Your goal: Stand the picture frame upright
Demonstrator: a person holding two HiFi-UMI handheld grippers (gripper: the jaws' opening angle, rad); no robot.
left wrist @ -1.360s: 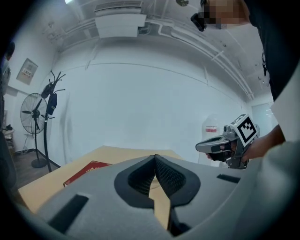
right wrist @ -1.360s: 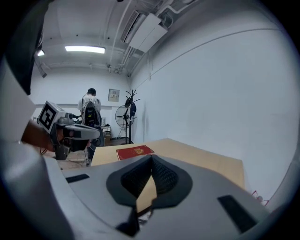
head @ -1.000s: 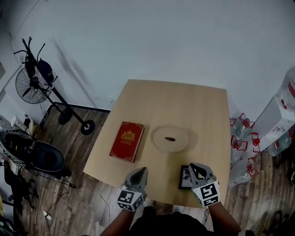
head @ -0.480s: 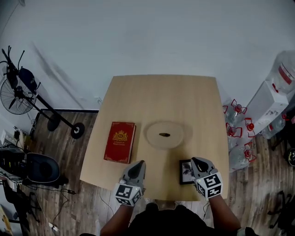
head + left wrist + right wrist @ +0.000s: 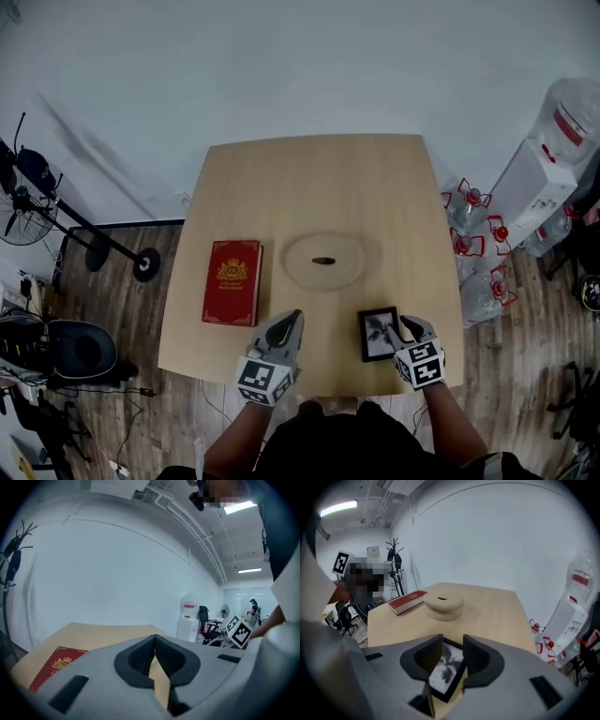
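Note:
A small black picture frame with a grey print lies flat near the table's front right edge. My right gripper sits at its right side. In the right gripper view the picture frame shows between the two jaws of that gripper; the jaws are opening and stand apart around it, with no pad pressing on it. My left gripper hovers over the front edge, left of the frame, and is shut with nothing in it; its pads meet in the left gripper view.
A red book lies left of centre on the wooden table. A round wooden disc with a dark slot sits mid-table, behind the frame. A water dispenser and bottles stand right of the table; a fan stands at the left.
The head view has swung, so the table sits more centred. The right gripper has slid towards the frame's right edge, and more of the frame's face shows. The left gripper keeps its place.

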